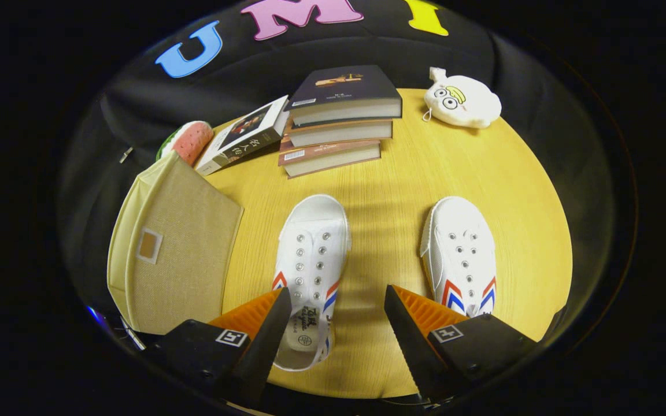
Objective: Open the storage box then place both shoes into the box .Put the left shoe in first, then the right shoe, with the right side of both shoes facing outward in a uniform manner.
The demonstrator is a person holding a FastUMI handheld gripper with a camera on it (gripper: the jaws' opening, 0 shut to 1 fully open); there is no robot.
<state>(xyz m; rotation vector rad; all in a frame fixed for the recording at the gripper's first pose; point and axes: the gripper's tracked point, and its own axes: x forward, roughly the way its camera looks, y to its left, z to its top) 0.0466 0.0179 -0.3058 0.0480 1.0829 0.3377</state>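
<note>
Sitting closed on the round wooden table (402,190), the beige storage box (174,248) is lying left of the fingers. Two white shoes are resting toes-away: one (310,260) reaching between the fingers near the left one, the other (460,254) lying just beyond the right finger. The gripper (336,326) is hovering with fingers spread wide, holding nothing. Beyond the shoes, stacked books (339,124), a leaning book (243,138), a white plush toy (463,101) and a watermelon-slice toy (189,141) are sitting.

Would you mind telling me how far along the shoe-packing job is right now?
Nothing looks done yet: the beige storage box is closed, and both white shoes sit on the wooden table. The gripper is open, holding nothing, above the nearer shoe. Opening the box and loading both shoes remain.
</note>
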